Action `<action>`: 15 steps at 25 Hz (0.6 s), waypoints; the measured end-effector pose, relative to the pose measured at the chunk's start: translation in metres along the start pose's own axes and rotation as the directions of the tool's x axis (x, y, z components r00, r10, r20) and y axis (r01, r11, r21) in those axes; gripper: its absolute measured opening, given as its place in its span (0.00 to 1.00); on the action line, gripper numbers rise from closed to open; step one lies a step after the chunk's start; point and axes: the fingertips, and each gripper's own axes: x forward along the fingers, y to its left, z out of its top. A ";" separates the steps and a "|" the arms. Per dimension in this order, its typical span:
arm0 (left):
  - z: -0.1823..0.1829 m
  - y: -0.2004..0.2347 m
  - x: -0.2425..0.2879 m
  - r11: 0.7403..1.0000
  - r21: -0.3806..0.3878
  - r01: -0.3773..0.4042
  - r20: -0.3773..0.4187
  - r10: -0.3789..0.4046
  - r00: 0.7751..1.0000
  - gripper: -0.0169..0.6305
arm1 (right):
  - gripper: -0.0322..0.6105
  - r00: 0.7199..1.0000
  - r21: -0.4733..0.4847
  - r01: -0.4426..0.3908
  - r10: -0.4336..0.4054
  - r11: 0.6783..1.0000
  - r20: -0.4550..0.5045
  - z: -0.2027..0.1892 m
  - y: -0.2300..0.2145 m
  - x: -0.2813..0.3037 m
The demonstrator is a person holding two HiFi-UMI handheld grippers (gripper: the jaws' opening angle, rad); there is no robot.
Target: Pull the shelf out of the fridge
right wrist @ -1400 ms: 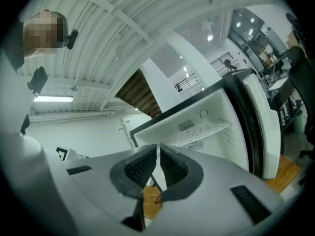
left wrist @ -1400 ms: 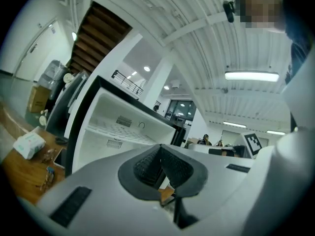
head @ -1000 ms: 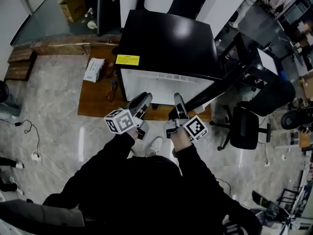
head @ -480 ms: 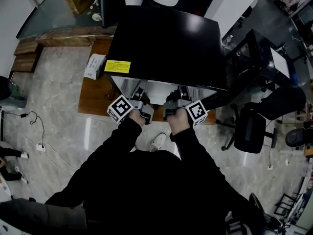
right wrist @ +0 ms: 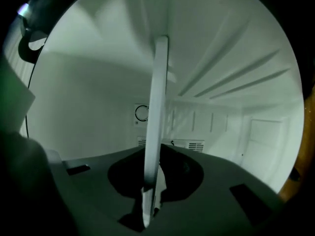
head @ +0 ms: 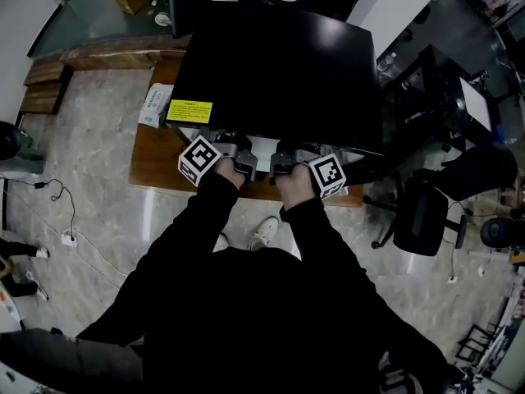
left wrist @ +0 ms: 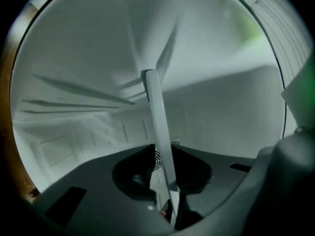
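The black fridge (head: 279, 72) stands open toward me. Both grippers reach level into it, and only their marker cubes (head: 198, 160) (head: 326, 175) show in the head view. The shelf (left wrist: 156, 117) appears edge-on as a thin white strip in the left gripper view. My left gripper (left wrist: 170, 203) has just been closing, and its jaws clamp the shelf's front edge. In the right gripper view the same shelf (right wrist: 156, 97) runs between the jaws of my right gripper (right wrist: 149, 203), which has just closed on it too.
White ribbed fridge walls (left wrist: 74, 102) and a rear vent (right wrist: 194, 145) surround the shelf. The fridge sits on a wooden platform (head: 152, 167) with a white packet (head: 154, 105) at its left. An office chair (head: 422, 212) stands to the right.
Both grippers have moved forward from in front of the fridge opening into it. Their tips are now hidden under the fridge's top, and the white interior no longer shows in the head view.
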 end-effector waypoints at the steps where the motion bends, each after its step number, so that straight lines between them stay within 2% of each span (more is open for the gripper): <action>1: 0.001 -0.001 0.001 1.000 0.002 0.001 -0.001 -0.001 1.000 0.11 | 0.11 1.000 0.008 -0.004 0.004 1.000 0.005 0.000 0.001 0.000; 7: 0.000 -0.002 -0.007 0.999 -0.041 -0.004 0.001 0.004 1.000 0.09 | 0.10 1.000 0.015 0.010 -0.010 1.000 0.005 -0.002 0.002 -0.008; 15: -0.009 -0.007 -0.043 0.999 -0.050 0.002 -0.017 -0.003 1.000 0.09 | 0.10 1.000 0.005 0.015 -0.015 1.000 0.009 -0.009 0.004 -0.045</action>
